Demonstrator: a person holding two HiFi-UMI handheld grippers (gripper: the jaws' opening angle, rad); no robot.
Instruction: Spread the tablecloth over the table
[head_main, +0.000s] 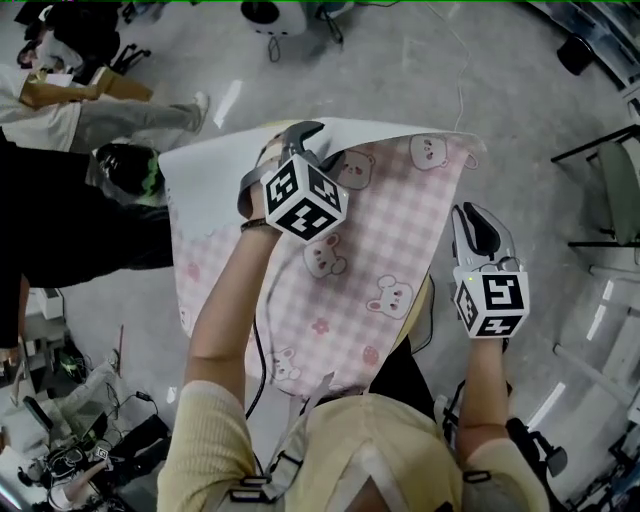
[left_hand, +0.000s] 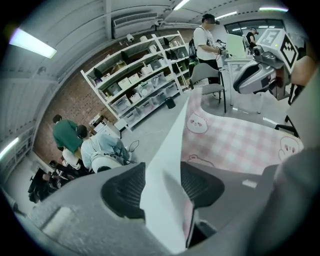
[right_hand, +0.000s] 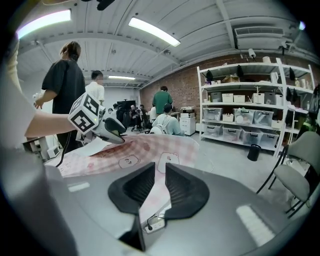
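Tablecloth (head_main: 370, 260), pink check with bears, stretches lengthwise away from me, its far edge curled over with the white side up. My left fingers (left_hand: 122, 192) stand spread wide, and a white fold of it rises loose between them. My right fingers (right_hand: 137, 185) are a little apart at its right edge, with cloth lying in their gap.

Left hand-held gripper (head_main: 300, 133) over tablecloth (head_main: 370, 240), right hand-held gripper (head_main: 476, 215) just beside it
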